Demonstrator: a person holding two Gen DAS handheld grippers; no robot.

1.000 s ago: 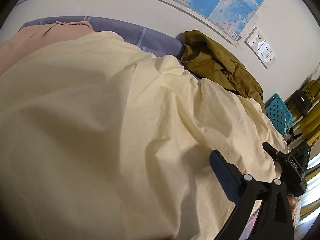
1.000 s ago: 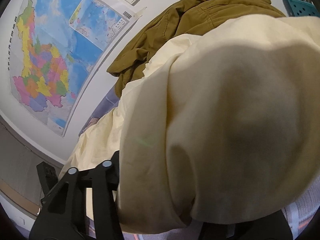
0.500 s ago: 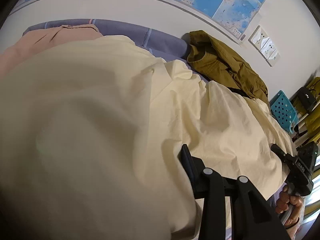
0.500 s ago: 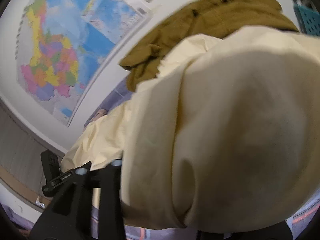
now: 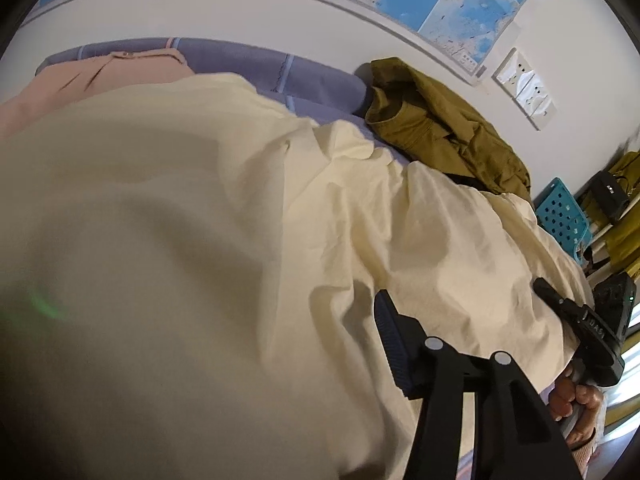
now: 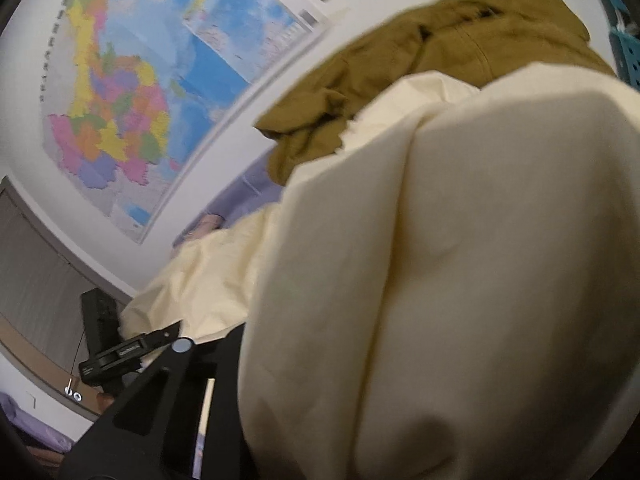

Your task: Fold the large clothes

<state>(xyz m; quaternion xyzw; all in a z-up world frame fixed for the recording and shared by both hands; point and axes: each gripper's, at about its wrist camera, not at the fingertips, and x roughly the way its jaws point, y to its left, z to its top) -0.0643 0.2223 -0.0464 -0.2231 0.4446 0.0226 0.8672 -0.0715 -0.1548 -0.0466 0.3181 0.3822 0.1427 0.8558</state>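
Cream garment (image 5: 420, 240) spread in rumples over the bed (image 5: 320, 80), draped up over both tools near the front edge; no neat fold visible yet, so early in the fold, most work left. Long axis along the bed, parallel to the wall; which end is collar, impossible to tell. Left tool (image 5: 384, 344) half open after just widening slightly, cloth across one finger, grip unclear. Right tool (image 6: 240, 360) just narrowing, fingertips buried under cloth, hold not visible. Olive jacket (image 5: 440, 136) heaped at the far edge.
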